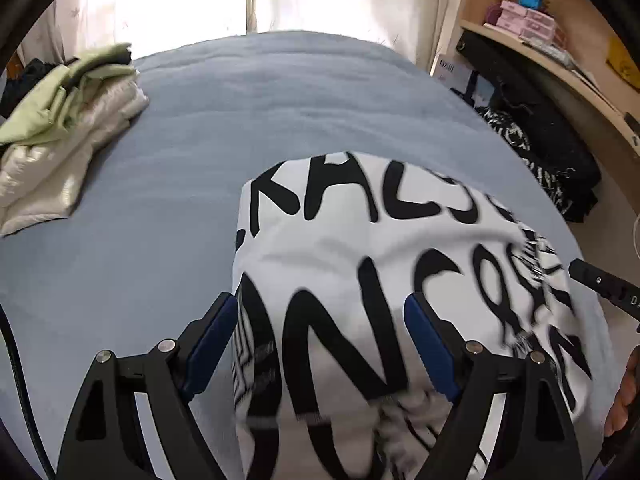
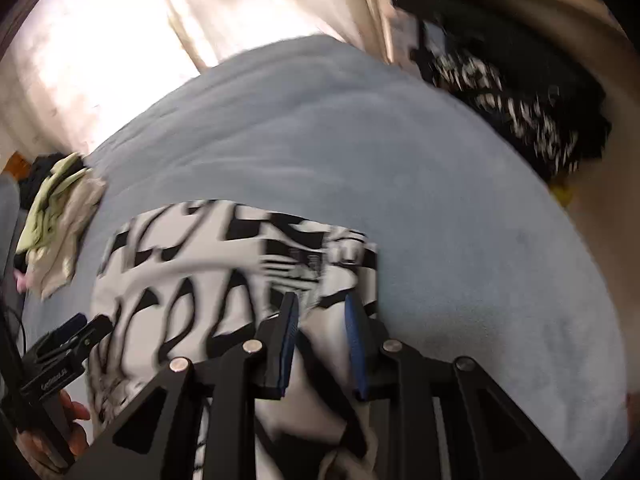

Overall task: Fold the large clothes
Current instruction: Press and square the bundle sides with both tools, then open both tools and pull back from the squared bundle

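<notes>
Showing only leftward: pink boxes

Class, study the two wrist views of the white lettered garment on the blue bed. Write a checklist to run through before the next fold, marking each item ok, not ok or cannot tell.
1. Left gripper released: ok, jaws wide, pads off the cloth.
2. Right gripper clear of the garment: cannot tell; jaws narrow, cloth lies between them.
3. Garment lying flat: not ok, it bunches near the grippers.
4. Bare blue bed beyond the garment to fold onto: ok.
5. Pile of pale clothes apart from the garment: ok.
6. Garment's near edge visible: not ok, hidden by the grippers.
</notes>
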`<state>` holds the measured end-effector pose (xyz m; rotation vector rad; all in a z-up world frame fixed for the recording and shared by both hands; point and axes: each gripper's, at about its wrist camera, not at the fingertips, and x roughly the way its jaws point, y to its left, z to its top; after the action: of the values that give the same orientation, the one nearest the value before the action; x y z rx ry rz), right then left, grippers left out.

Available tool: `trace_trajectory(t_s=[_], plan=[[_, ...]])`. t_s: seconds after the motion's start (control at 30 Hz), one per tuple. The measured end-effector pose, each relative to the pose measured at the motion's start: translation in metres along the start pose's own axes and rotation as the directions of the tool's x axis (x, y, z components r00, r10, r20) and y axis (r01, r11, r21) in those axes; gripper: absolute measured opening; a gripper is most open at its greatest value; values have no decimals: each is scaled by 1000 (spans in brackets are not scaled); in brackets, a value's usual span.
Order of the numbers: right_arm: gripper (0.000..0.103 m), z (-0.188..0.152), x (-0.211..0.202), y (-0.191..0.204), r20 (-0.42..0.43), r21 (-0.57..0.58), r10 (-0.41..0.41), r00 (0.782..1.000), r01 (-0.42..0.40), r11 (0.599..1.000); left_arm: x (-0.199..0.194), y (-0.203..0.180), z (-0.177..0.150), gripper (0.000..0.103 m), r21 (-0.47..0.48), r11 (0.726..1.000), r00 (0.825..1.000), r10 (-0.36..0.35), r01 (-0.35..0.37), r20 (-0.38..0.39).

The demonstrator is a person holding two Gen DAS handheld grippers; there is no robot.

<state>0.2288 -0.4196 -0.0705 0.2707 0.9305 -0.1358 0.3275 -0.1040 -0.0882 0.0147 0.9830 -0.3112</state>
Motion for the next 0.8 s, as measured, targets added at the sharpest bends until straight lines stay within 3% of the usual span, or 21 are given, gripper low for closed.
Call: trace_trajectory(t_s=[0.13,0.23,0.4,0.53,0.6,0.8], plan=[[25,-15,-24,27,14,-29,82,997,-81,996,-35,-7,-15,83,31,999,999,-15,14,32],[34,-38,-26,51,-29,-45,168,985,-169,985,-54,-6,-32,83,21,1000,999,-7,6,46],[37,-79,-3,73,-140,-60,200,970,-210,976,-50,-1,-62,83,-25,999,999,-38,38,-26],[37,-97,3,57,-137,-20,187,973,-191,981,-30,5,-83,83,-29,1000,996,4,-6,-91],[36,-97,-4,42,-96,-6,154,983,-155,988,-27,15,-88,85,-63,998,996,-35,29,-83],[33,-103,-21,6,-26,108,231,973,-227,968,-23,27,-88,86,-101,993,993,-73,63,-97]])
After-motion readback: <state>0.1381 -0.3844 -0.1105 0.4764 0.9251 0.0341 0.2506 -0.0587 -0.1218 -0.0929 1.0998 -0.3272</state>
